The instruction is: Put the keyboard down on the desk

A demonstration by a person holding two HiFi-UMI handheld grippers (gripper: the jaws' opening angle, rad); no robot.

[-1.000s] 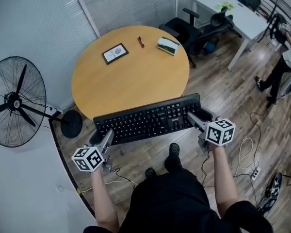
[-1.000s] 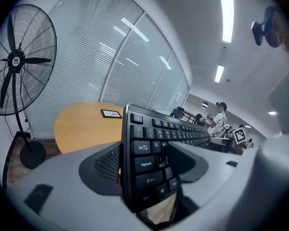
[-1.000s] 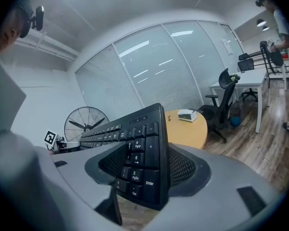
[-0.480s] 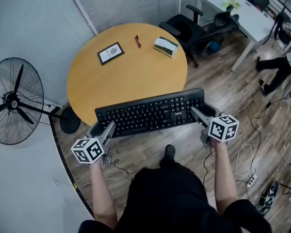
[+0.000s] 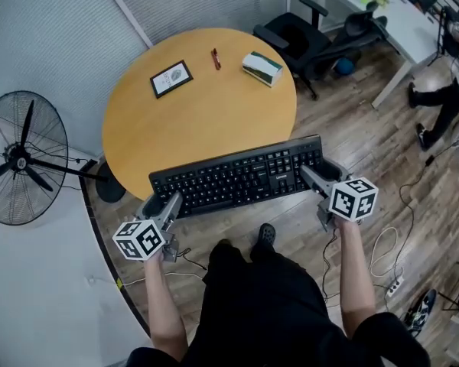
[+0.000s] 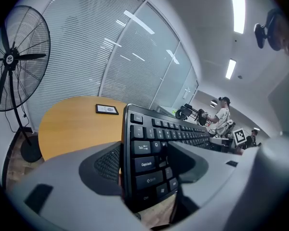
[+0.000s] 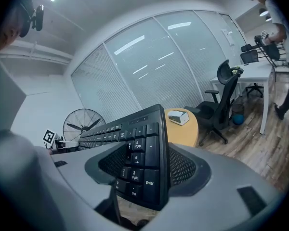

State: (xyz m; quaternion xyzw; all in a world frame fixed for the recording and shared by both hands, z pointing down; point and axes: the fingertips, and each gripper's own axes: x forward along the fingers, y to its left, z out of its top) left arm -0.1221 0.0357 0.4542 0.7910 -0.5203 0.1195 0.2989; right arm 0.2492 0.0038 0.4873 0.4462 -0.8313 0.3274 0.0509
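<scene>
Keyboard: black, full-size, keys up, held level in the air by both ends. In the head view its far long edge lies over the near rim of the round desk and the rest over the wooden floor; I cannot tell whether it touches the desk.
Left gripper: jaws clamped on the keyboard's left end at the Tab and Caps Lock keys, one jaw on the key face and the other on the underside.
Right gripper: jaws closed on the number-pad end in the same way, gripping key face and underside.
Desk: round with a yellow wood top; the near half is bare in front of the keyboard.
On the desk: a framed picture, a red pen and a small box — all near the far edge, well apart from the keyboard.
Around: a pedestal fan stands left of the desk. Black office chairs and a white table are beyond it. Another person is at the far right, and cables trail on the floor beside the right gripper.
</scene>
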